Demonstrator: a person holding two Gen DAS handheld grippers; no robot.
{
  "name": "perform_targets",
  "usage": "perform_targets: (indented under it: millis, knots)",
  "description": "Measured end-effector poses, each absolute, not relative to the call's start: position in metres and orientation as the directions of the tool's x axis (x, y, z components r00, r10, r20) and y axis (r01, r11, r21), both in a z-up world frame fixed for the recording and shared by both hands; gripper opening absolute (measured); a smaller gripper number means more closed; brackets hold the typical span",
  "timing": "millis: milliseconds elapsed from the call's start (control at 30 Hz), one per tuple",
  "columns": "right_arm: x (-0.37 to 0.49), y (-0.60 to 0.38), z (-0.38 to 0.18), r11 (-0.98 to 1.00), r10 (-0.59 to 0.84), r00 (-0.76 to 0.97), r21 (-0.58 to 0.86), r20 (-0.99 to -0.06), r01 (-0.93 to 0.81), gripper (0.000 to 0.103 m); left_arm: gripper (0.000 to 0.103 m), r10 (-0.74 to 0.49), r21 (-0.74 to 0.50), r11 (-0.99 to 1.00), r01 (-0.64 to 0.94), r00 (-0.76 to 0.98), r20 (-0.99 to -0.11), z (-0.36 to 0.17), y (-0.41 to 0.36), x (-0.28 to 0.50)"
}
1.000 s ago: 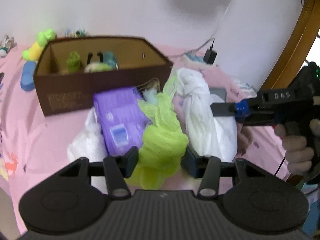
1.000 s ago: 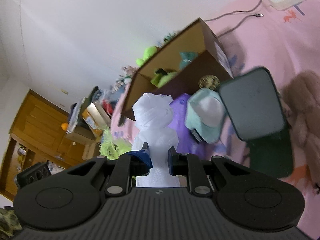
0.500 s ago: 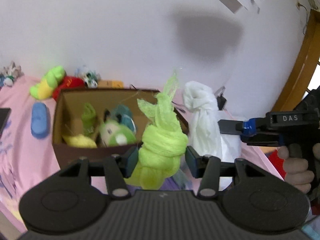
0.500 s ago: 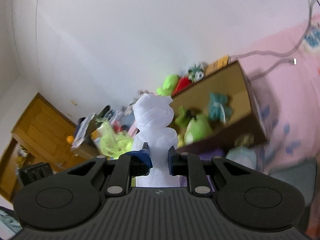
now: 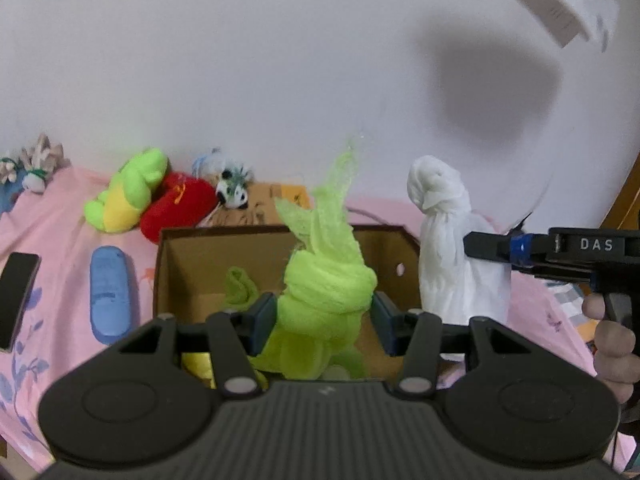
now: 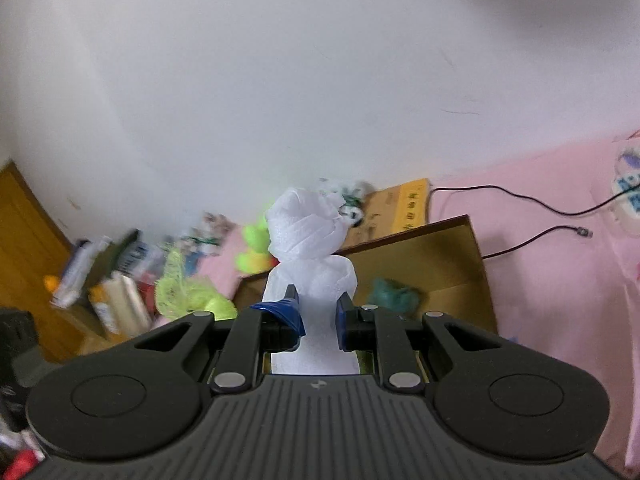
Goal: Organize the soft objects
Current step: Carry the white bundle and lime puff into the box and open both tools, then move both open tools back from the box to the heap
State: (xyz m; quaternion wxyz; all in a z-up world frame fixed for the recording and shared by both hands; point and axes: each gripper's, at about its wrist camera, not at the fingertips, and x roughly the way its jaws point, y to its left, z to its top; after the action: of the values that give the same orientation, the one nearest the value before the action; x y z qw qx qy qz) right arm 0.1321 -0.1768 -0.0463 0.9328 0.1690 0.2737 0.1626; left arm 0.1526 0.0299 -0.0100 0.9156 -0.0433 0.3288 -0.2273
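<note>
My left gripper (image 5: 324, 324) is shut on a knotted lime-green cloth (image 5: 328, 280), held in the air in front of the open brown cardboard box (image 5: 184, 240). My right gripper (image 6: 317, 314) is shut on a knotted white cloth (image 6: 308, 232); the left wrist view has that white cloth (image 5: 444, 264) beside the box's right wall. Inside the box lie a green soft toy (image 5: 240, 286) and a teal one (image 6: 394, 294). The green cloth (image 6: 180, 288) shows blurred at the left of the right wrist view.
Behind the box on the pink bedsheet (image 5: 60, 216) lie a green-yellow plush (image 5: 128, 192), a red plush (image 5: 176, 204) and a small black-and-white toy (image 5: 234, 196). A blue oblong pad (image 5: 108, 288) and a dark phone (image 5: 16, 296) lie left. Cables (image 6: 532, 204) cross the sheet right.
Both grippers have risen and gone forward toward the box with their cloths. The purple pack and the other things that lay in front of the box have dropped out of view.
</note>
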Motion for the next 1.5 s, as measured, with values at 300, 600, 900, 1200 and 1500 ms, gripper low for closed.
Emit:
perform_targets:
  millis: [300, 600, 900, 1200, 1500]
  knots:
    - [0.177, -0.158, -0.093, 0.952, 0.281, 0.74, 0.277, -0.611, -0.133, 0.0, 0.051, -0.367, -0.188, 0.921, 0.341, 0.601, -0.71, -0.056, 0.022, 0.198]
    - [0.195, -0.147, -0.117, 0.976, 0.203, 0.655, 0.208, -0.728, -0.072, 0.007, 0.055, -0.347, -0.201, 0.927, 0.316, 0.522, -0.779, -0.085, 0.021, 0.216]
    - [0.187, -0.157, -0.104, 0.968, 0.198, 0.7, 0.251, -0.686, -0.028, 0.007, 0.067, -0.32, -0.186, 0.938, 0.291, 0.528, -0.787, -0.082, 0.023, 0.213]
    - [0.158, -0.167, -0.087, 0.95, 0.208, 0.75, 0.314, -0.628, 0.0, 0.008, 0.069, -0.297, -0.176, 0.951, 0.256, 0.587, -0.753, -0.052, 0.029, 0.184]
    - [0.109, -0.176, -0.072, 0.907, 0.3, 0.782, 0.418, -0.546, -0.056, 0.008, 0.072, -0.229, -0.085, 0.966, 0.245, 0.654, -0.721, -0.024, 0.017, 0.138]
